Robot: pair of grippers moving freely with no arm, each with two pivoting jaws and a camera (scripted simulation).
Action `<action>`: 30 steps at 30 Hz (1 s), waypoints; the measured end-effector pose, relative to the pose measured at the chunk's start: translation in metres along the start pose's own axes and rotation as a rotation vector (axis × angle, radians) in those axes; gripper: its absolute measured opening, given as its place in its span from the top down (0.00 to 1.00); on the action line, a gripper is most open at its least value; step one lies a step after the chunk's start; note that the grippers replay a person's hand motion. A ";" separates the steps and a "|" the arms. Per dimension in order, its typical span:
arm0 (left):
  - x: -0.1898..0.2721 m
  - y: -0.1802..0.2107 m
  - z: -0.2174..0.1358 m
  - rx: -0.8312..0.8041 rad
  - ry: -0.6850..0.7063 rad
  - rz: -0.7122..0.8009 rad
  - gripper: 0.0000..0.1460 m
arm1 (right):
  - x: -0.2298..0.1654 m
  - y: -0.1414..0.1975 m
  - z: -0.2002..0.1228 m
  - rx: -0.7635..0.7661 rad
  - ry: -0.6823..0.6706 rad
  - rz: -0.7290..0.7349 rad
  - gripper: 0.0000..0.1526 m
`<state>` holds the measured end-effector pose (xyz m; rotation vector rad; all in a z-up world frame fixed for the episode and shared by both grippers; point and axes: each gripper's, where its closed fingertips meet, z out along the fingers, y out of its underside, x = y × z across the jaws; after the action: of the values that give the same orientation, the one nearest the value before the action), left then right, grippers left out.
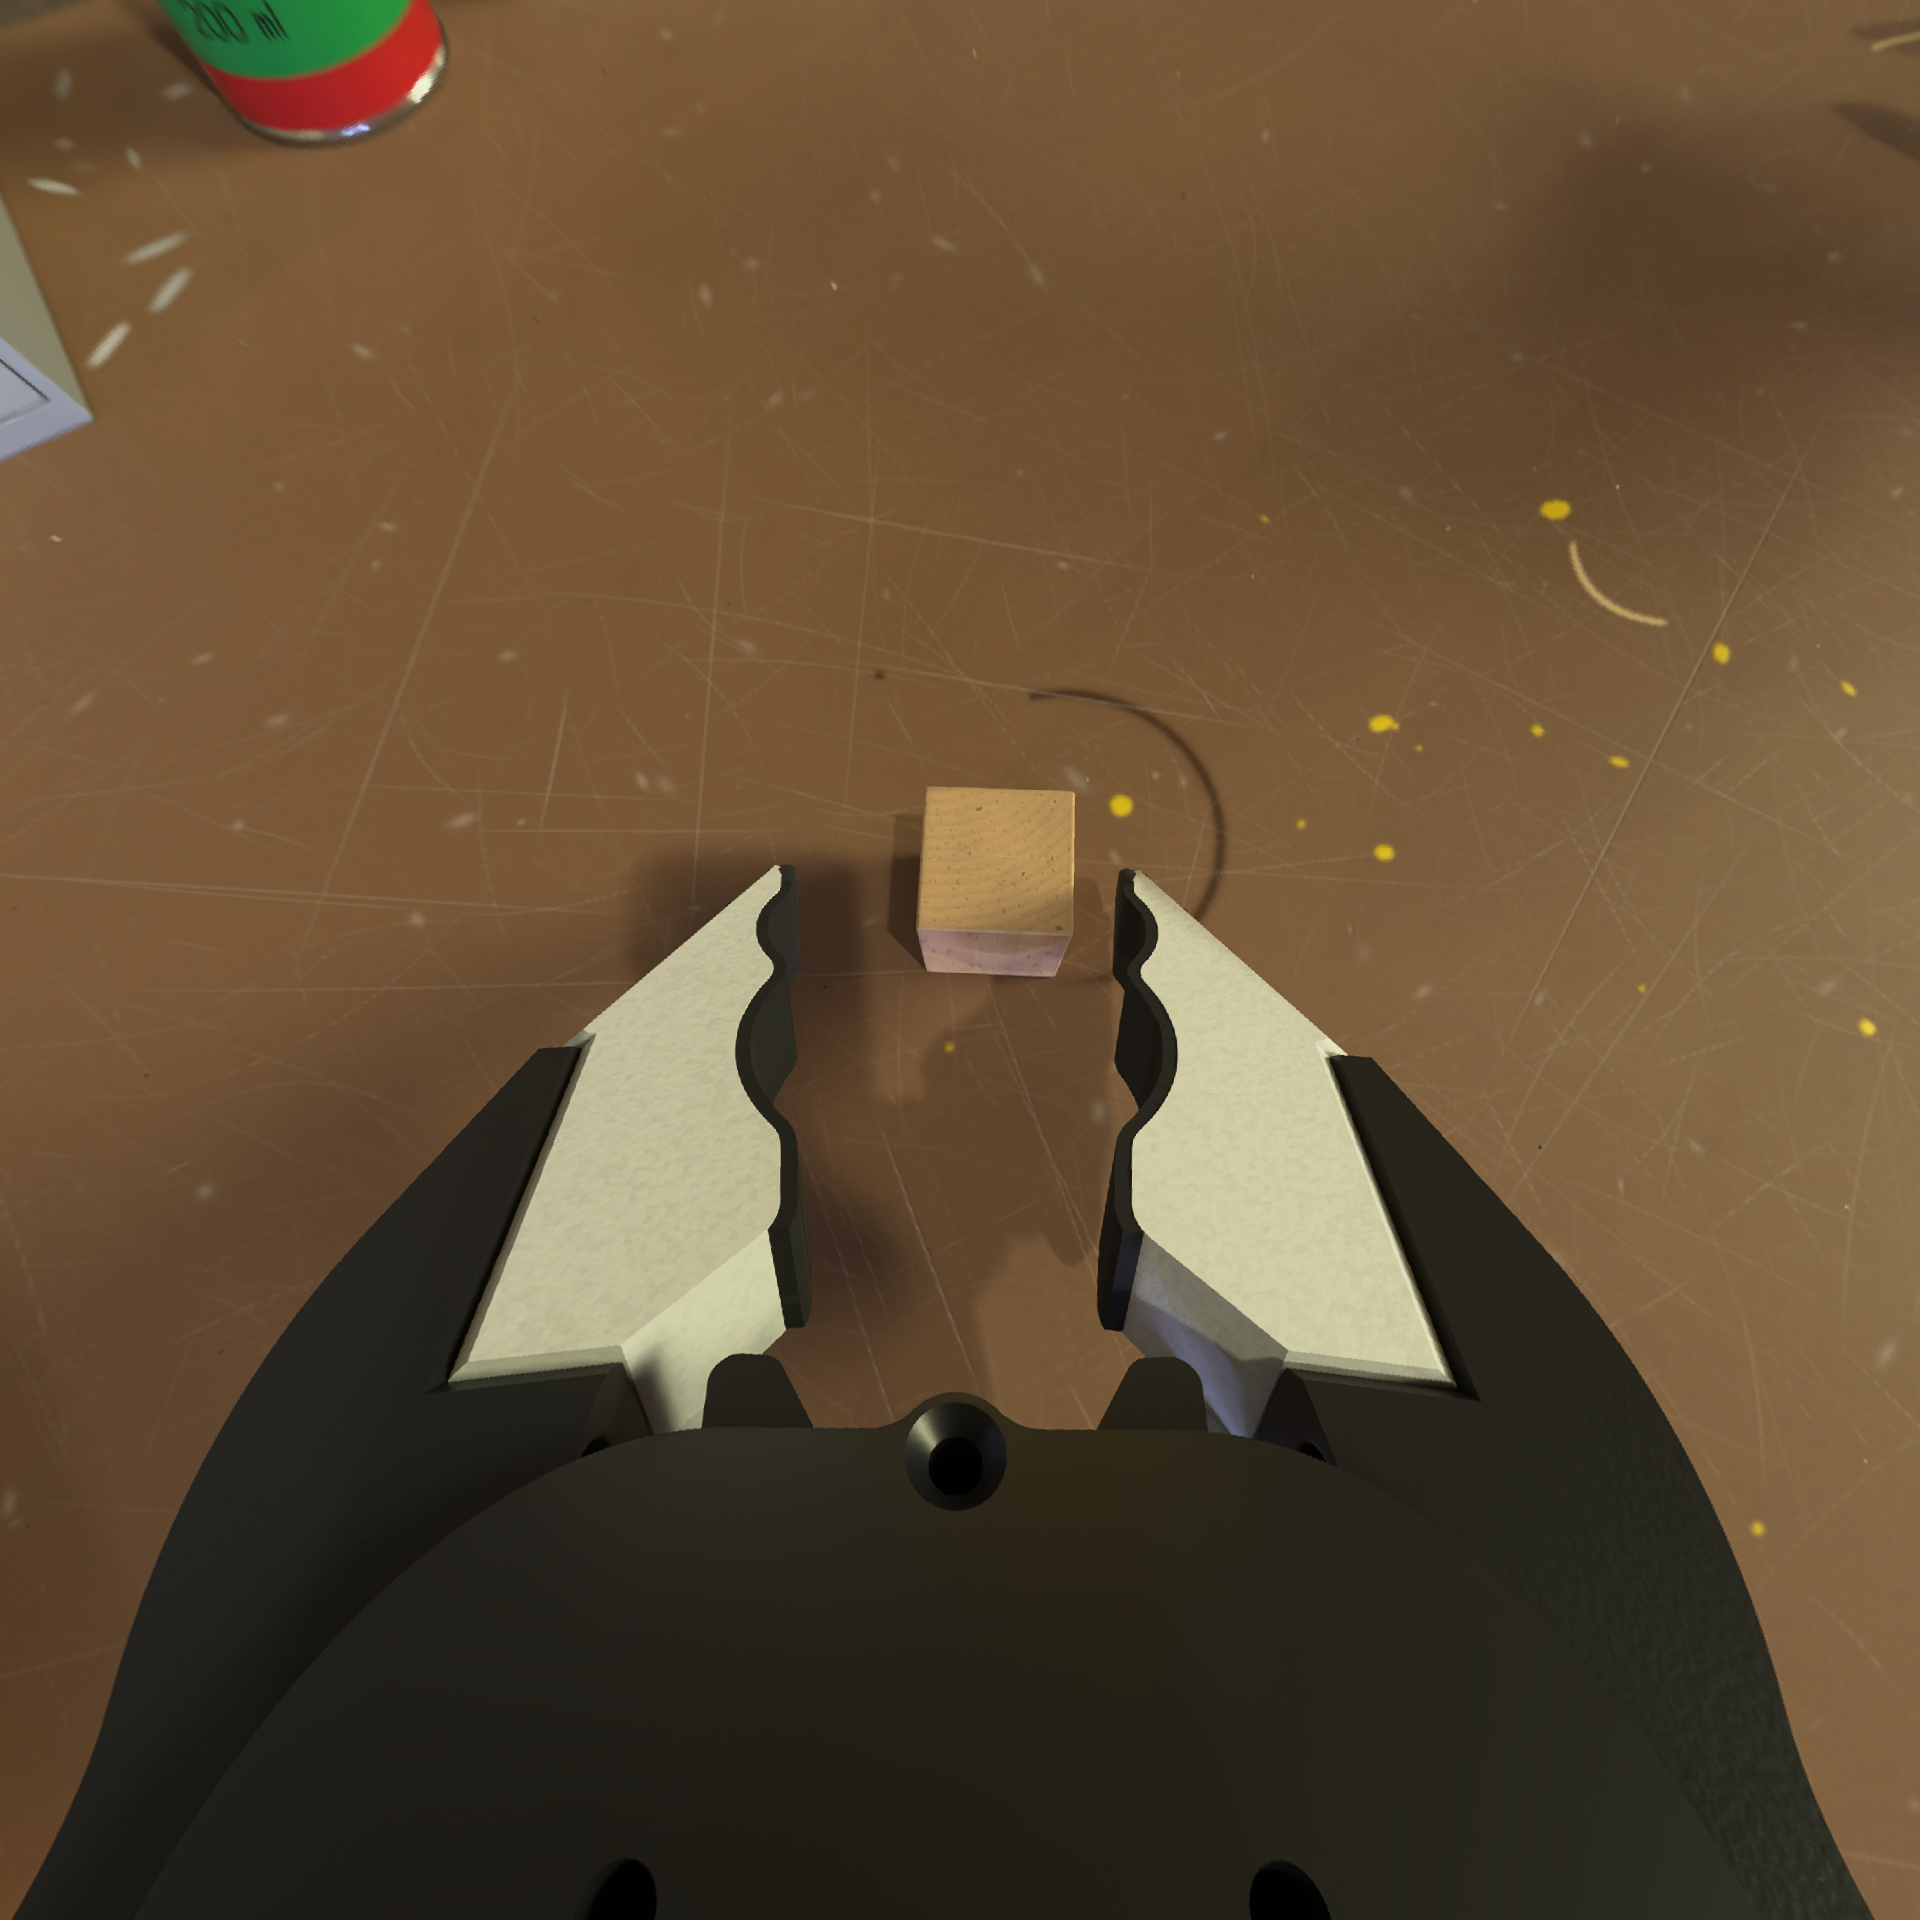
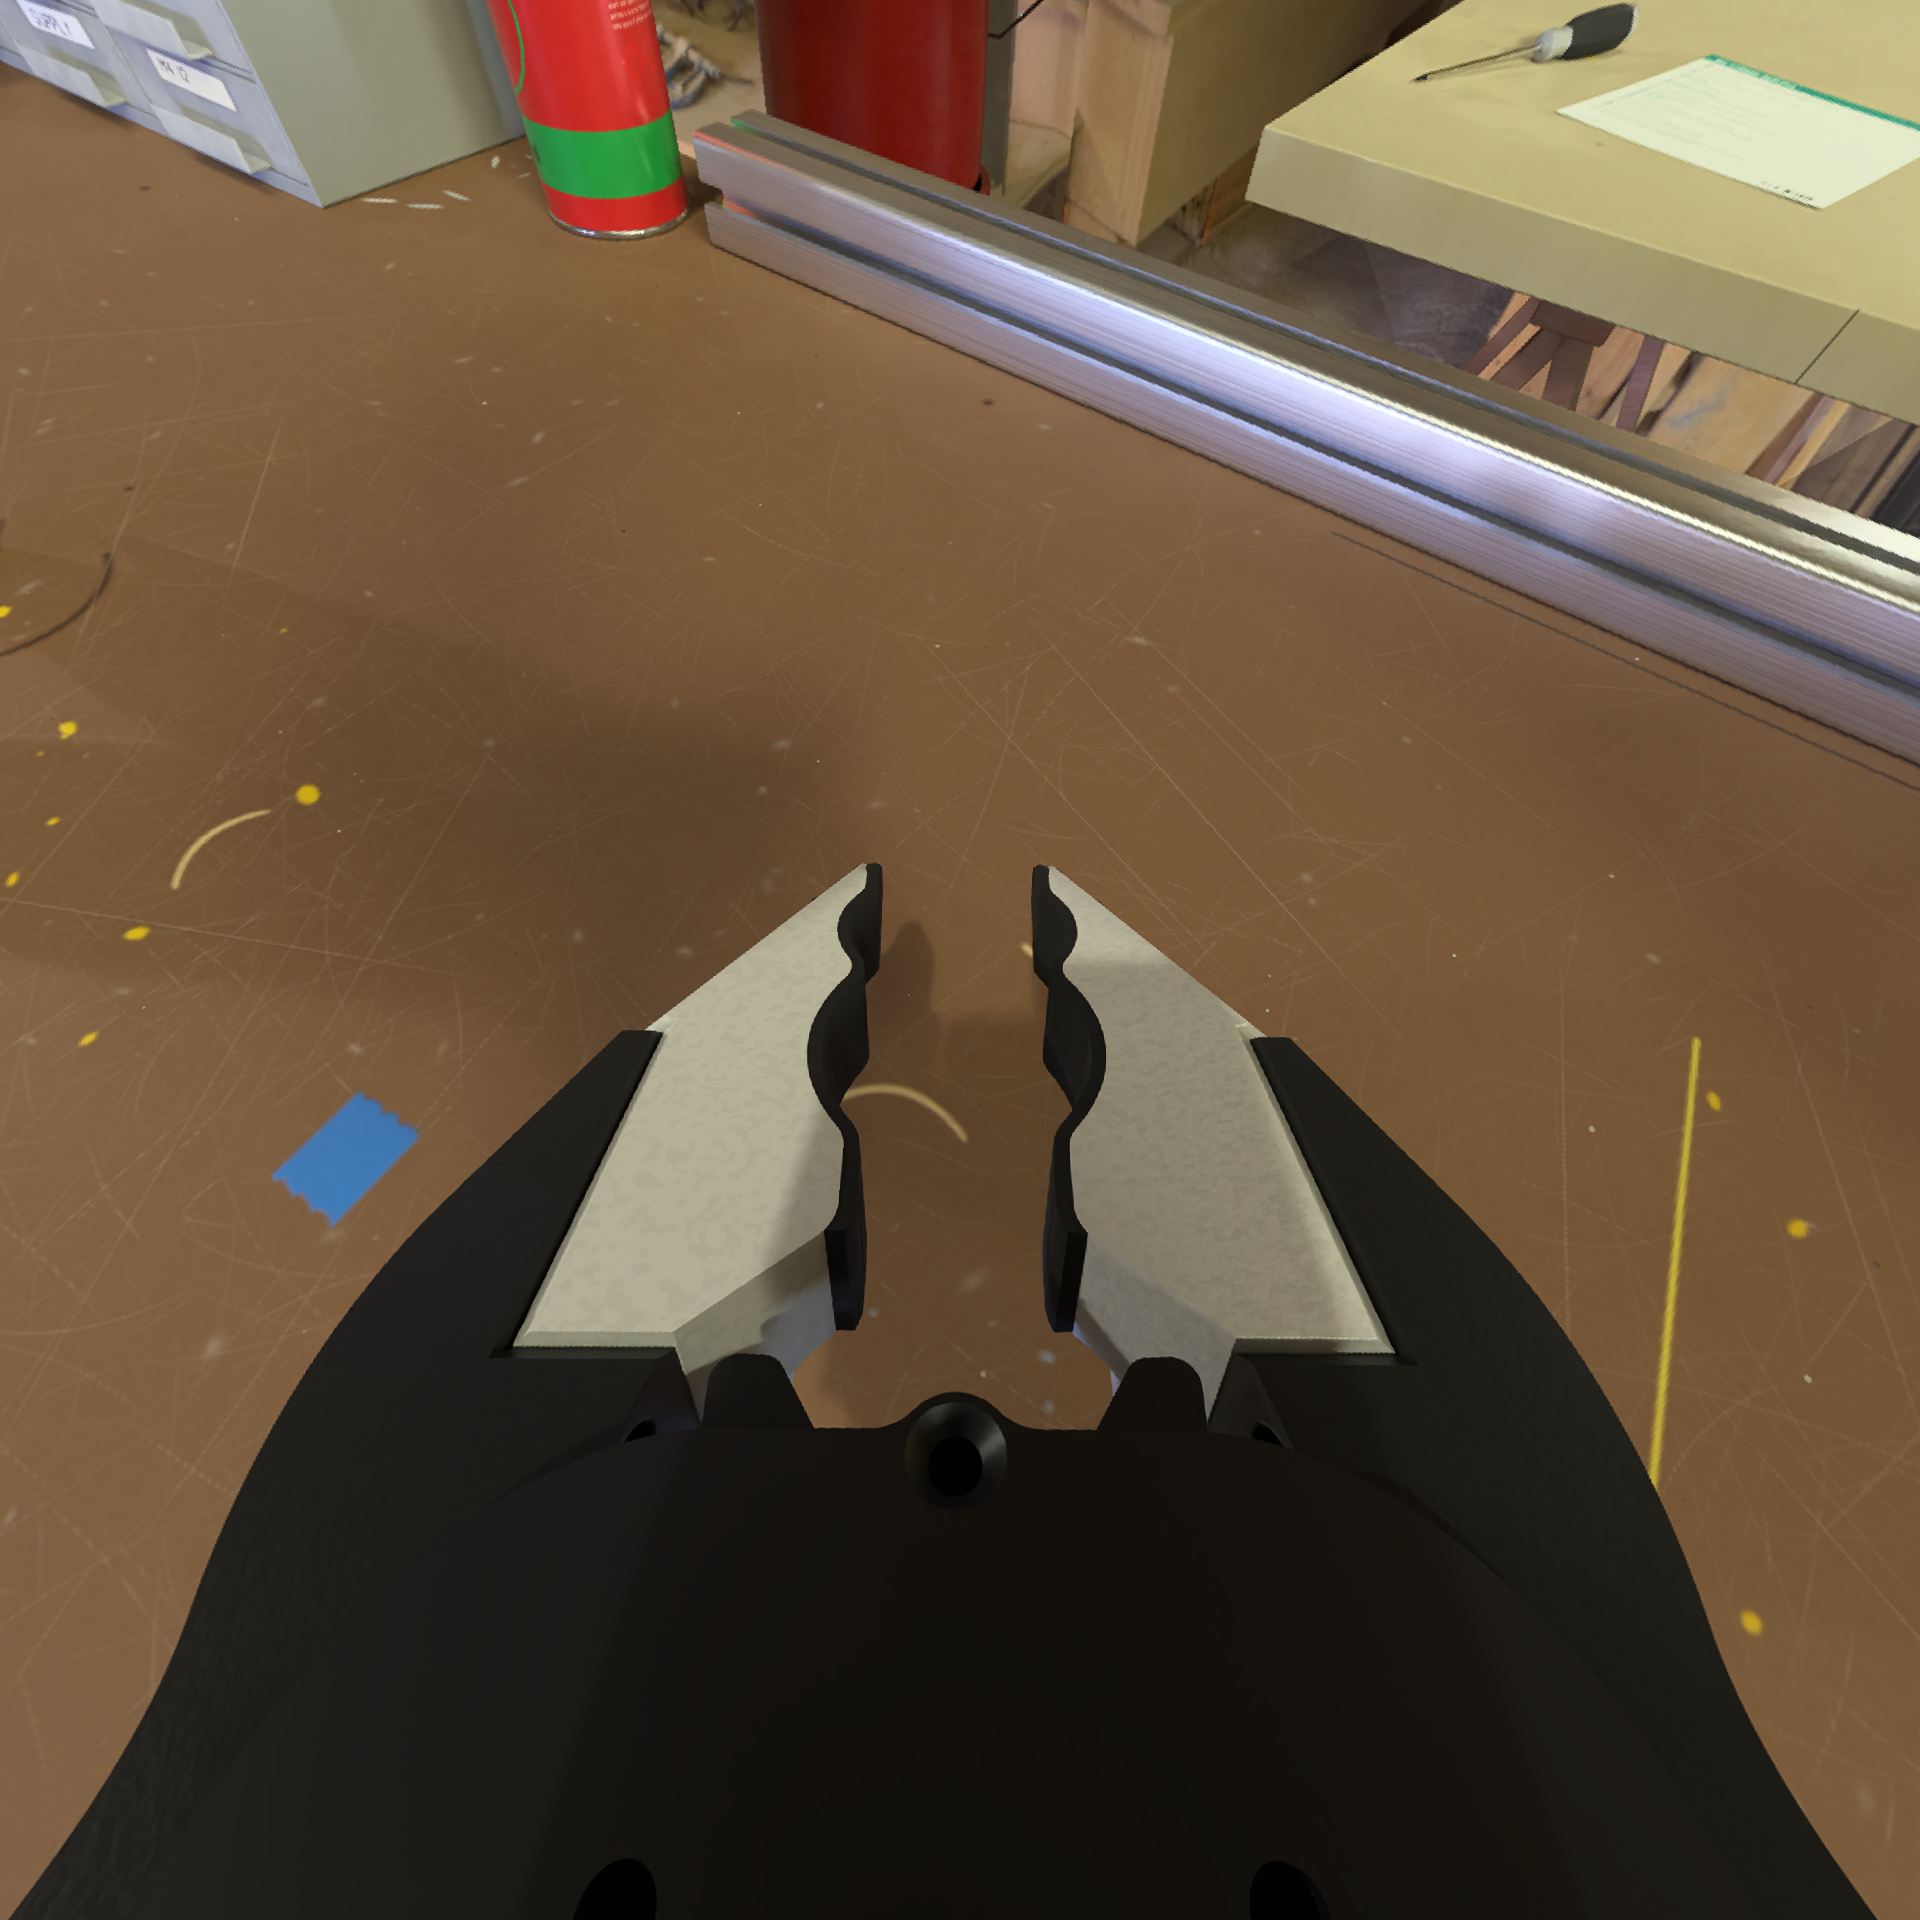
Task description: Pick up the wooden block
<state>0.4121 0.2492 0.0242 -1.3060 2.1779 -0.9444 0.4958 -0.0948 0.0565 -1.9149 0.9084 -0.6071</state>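
Observation:
A small light wooden block (image 1: pixel 995 878) sits on the brown scratched tabletop (image 1: pixel 1247 416) in the left wrist view. My left gripper (image 1: pixel 954 883) is open, its fingertips (image 1: pixel 781 904) on either side of the block with a gap on each side, not touching it. The block lies a little right of centre between the jaws. My right gripper (image 2: pixel 956 894) is open and empty over the bare tabletop (image 2: pixel 520 520). The block does not show in the right wrist view.
A red and green can (image 1: pixel 312 62) stands at the far left, also in the right wrist view (image 2: pixel 603 114). A grey drawer cabinet (image 2: pixel 260 83) stands beside it. An aluminium rail (image 2: pixel 1299 384) runs along the table's right edge. Blue tape (image 2: pixel 346 1156) lies on the table.

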 end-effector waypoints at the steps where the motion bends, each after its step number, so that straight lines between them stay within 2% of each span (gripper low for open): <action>1: 0.001 0.002 0.002 -0.017 0.009 -0.001 0.58 | 0.000 0.000 0.000 -0.001 0.000 0.000 0.81; 7: 0.004 0.004 0.004 -0.041 0.018 0.022 0.58 | 0.000 0.000 -0.001 0.001 0.004 -0.004 0.81; 14: 0.006 0.003 0.001 -0.025 0.012 0.055 0.69 | 0.000 -0.002 -0.002 0.008 0.005 -0.008 0.82; 16: 0.004 0.003 0.002 -0.027 -0.007 0.054 0.69 | 0.000 -0.002 -0.002 0.008 0.004 -0.010 0.82; 19: 0.001 0.002 0.004 -0.032 -0.028 0.046 0.63 | 0.000 -0.003 -0.002 0.009 0.005 -0.013 0.82; 22: 0.003 0.001 0.007 -0.039 -0.010 0.033 0.62 | 0.000 -0.003 -0.003 0.011 0.007 -0.013 0.82; 25: 0.006 0.001 0.008 -0.044 0.025 0.018 0.68 | 0.000 -0.004 -0.003 0.013 0.007 -0.015 0.82; 28: 0.009 0.002 0.006 -0.043 0.040 0.020 0.79 | -0.001 -0.004 -0.003 0.014 0.006 -0.017 0.82; 30: 0.012 0.003 0.004 -0.041 0.058 0.021 0.79 | -0.001 -0.004 -0.003 0.013 0.005 -0.019 0.82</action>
<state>0.4078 0.2386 0.0187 -1.2869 2.2621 -0.9455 0.4941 -0.0943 0.0614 -1.9130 0.8881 -0.6277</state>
